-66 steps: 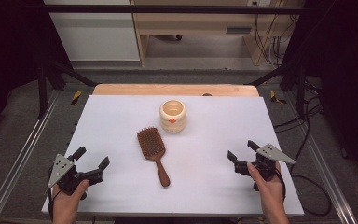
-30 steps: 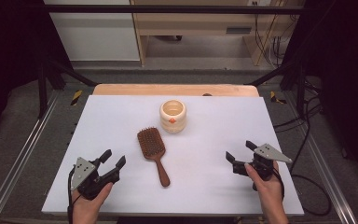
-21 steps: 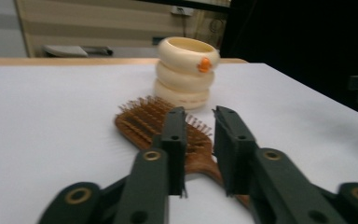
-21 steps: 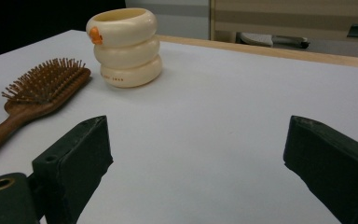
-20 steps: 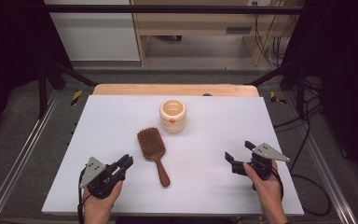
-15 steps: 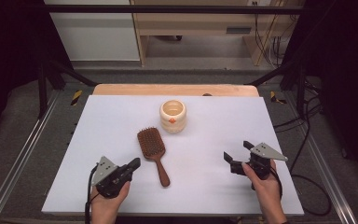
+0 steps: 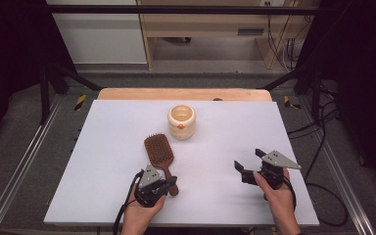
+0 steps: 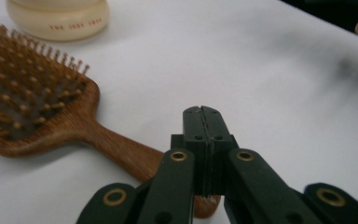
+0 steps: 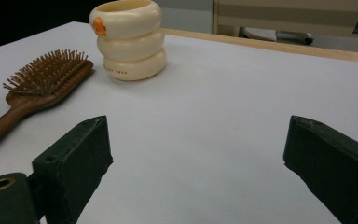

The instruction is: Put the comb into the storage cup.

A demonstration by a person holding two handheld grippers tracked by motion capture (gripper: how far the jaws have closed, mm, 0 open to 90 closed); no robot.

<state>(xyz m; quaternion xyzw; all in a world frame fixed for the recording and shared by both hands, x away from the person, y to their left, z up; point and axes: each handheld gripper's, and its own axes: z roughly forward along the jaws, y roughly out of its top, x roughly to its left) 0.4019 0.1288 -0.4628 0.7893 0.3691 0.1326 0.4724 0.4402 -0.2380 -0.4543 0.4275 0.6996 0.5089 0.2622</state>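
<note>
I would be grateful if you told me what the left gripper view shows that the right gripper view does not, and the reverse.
Left gripper view: the left gripper, jaws pressed together just above the end of the hairbrush handle. Right gripper view: the right gripper, jaws wide apart with nothing between them, the orange mark near the rim of the cream cup, and the wooden strip beyond the far edge. Shared: hairbrush, cup and white table.

Bare table (image 7: 103,161) left of hairbrush (image 7: 157,152); wide bare stretch right of hairbrush too; cup (image 7: 181,121) stands just behind hairbrush head, blocking passage there.
</note>
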